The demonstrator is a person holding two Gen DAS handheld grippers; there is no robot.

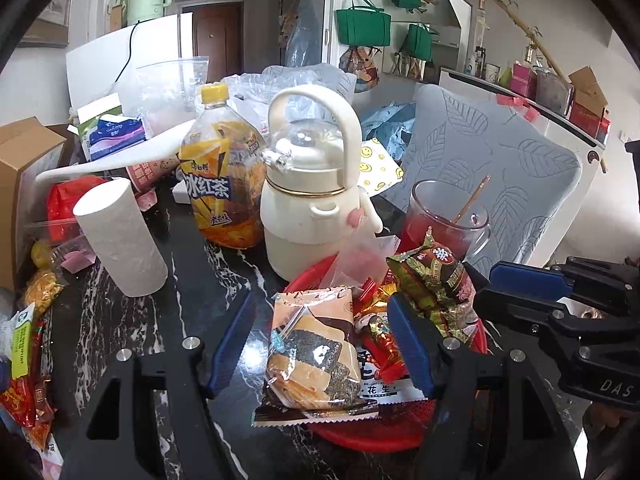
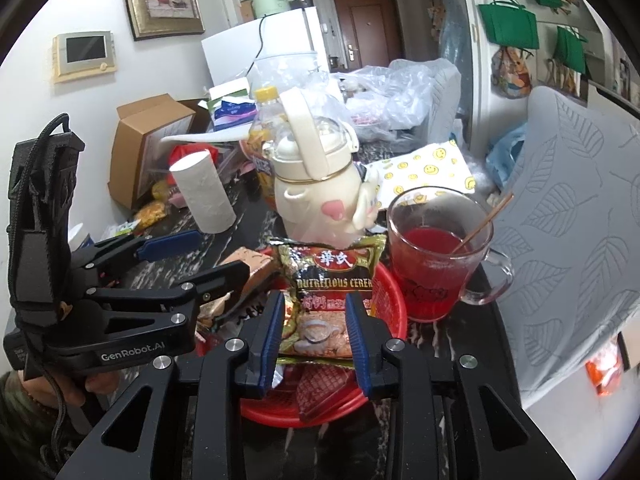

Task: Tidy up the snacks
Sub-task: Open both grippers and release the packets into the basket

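Round red mesh basket [image 2: 394,286] on black marbled counter [image 1: 132,320]. Left tongs [image 1: 320,340] apart around one glossy cracker pack [image 1: 312,356]; right tongs [image 2: 316,334] clamped on one crinkly cereal sachet [image 2: 332,280].

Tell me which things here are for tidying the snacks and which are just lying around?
For the job:
red basket
cereal packet, between the right gripper fingers
cracker packet, between the left gripper fingers

Lying about:
cream kettle
tea bottle
paper roll
glass mug
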